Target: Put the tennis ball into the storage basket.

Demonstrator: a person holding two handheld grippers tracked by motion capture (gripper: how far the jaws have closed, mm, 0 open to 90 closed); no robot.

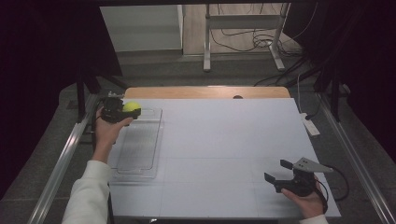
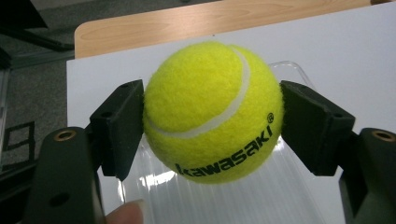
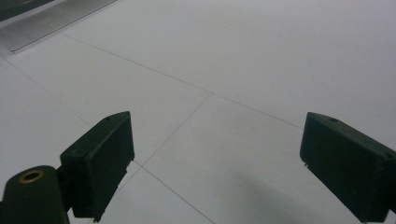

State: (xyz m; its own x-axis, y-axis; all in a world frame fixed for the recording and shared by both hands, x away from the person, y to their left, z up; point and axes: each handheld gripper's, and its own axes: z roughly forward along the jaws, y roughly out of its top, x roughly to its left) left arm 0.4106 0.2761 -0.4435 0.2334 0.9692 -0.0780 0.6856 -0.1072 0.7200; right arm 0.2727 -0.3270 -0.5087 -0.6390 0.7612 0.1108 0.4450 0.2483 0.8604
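A yellow tennis ball (image 1: 131, 107) printed "kawasaki" is clamped between the jaws of my left gripper (image 1: 122, 111), over the far end of a clear plastic tray (image 1: 140, 149) at the table's left. In the left gripper view the ball (image 2: 212, 112) is squeezed by both pads, with the tray (image 2: 224, 200) below it. My right gripper (image 1: 279, 171) rests near the table's front right corner, jaws wide apart, nothing between them. Seen in the right gripper view, that gripper (image 3: 215, 168) has bare white tabletop (image 3: 224, 93) ahead of it.
The white table top (image 1: 224, 140) ends in a wooden strip (image 1: 205, 92) at the far edge. A white power strip (image 1: 310, 124) lies off the right edge. Metal rails (image 1: 60, 163) run along both sides. A stand with cables (image 1: 243, 42) is on the floor beyond.
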